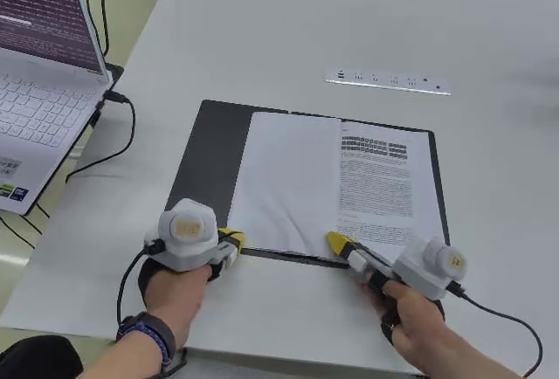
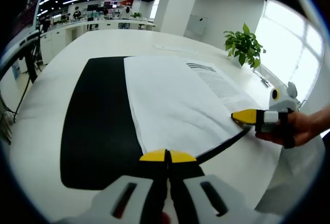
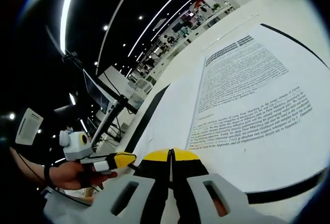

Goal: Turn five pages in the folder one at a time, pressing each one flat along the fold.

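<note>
Yellow-tipped left hand-held gripper and right hand-held gripper, both pressed together on nothing, sit at 6 o'clock of the open flat black folder on the white bench. The right meets the fold, seemingly pressing. Next: lifting the printed white paper page at 3 o'clock.

Laptop lies left of the folder on the table.

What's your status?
Left gripper shut, at folder's near edge. Right gripper shut, at fold's near end. Folder open, pages down. Laptop well aside.
</note>
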